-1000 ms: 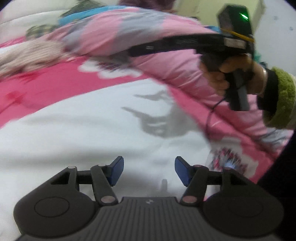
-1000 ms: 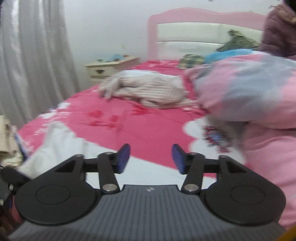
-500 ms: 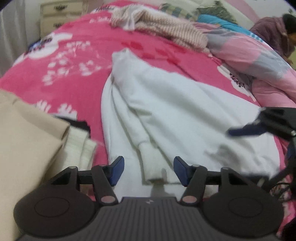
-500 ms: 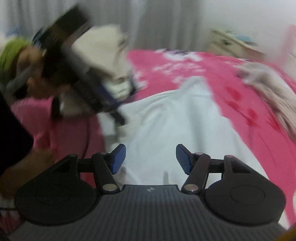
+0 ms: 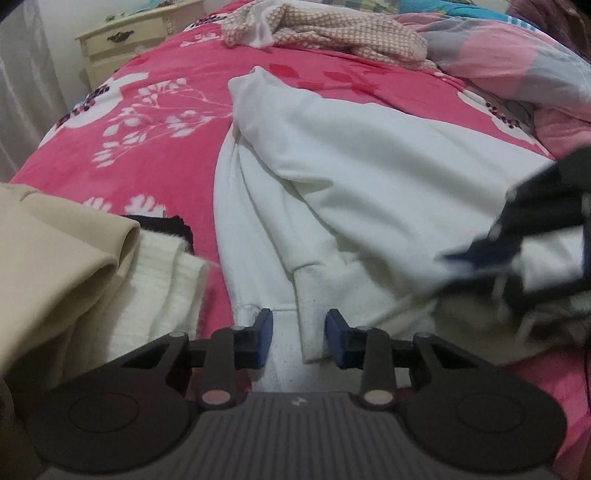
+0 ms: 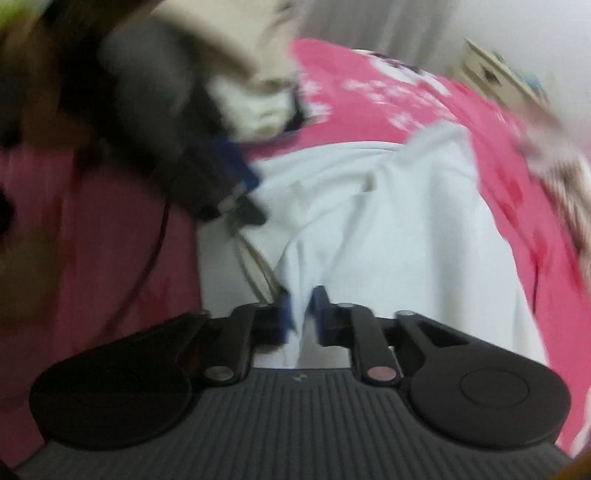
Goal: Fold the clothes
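Both hands swung down from pointing across the bed to the near edge of the white garment [image 5: 369, 184], and both sets of fingers have just been closing.

Left side, near: a stack of folded clothes [image 5: 55, 258], beige on cream knit, sits on the bed [image 5: 147, 122], probably the finished pile, kept clear of the working patch.

Centre: the white garment lies spread on the pink floral cover, one sleeve folded in along its left side, cuff pointing near. The left gripper [image 5: 298, 338] straddles that cuff and hem; fingers are part-closed with cloth between them, but a gap shows on either side, so not yet pinching.

Right: the right gripper [image 6: 302, 314] has closed on a ridge of the same garment's near edge, white fabric bunched between the blue pads. Its view is motion-blurred.

Judgement: two holds along one edge would let the hem be lifted evenly and carried to the far side for a fold.

Far: a checked garment [image 5: 325, 33] waits, unfolded.
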`<state>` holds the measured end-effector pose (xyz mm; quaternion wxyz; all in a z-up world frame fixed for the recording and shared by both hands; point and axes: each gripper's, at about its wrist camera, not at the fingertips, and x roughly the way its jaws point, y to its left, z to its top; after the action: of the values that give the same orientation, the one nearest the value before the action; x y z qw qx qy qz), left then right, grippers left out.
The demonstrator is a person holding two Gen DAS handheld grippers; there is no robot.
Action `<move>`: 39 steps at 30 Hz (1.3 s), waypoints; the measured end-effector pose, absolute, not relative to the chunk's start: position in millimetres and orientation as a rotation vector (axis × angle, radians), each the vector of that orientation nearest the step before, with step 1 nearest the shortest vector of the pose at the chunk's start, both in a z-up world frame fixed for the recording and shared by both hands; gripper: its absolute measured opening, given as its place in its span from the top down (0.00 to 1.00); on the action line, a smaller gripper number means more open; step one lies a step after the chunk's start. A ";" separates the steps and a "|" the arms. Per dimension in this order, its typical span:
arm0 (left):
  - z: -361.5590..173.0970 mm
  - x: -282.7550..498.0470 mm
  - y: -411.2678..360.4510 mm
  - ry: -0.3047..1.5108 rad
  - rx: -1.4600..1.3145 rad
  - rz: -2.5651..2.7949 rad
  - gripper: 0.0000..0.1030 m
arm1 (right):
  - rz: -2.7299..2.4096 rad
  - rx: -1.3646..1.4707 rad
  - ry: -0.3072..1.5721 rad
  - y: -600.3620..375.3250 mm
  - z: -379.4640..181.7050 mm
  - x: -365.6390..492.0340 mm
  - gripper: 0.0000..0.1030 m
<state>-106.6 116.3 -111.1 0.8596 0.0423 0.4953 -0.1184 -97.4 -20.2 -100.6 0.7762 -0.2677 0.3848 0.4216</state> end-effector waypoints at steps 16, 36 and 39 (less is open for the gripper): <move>-109.8 -56.7 176.4 1.054 -0.826 -0.355 0.56 | 1.036 0.094 0.917 -82.7 -66.2 -61.1 0.95; -120.7 -36.2 175.4 1.007 -0.989 -0.330 0.69 | 1.044 0.112 0.854 -90.3 -54.1 -61.0 0.95; -101.6 -41.3 171.3 0.994 -0.863 -0.323 0.89 | 1.067 0.055 0.836 -84.3 -54.4 -67.8 0.95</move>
<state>-41.3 171.3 -101.6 0.7789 -0.3993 0.4599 -0.1495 -67.8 -84.3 -54.4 0.7787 0.0255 0.3866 0.4935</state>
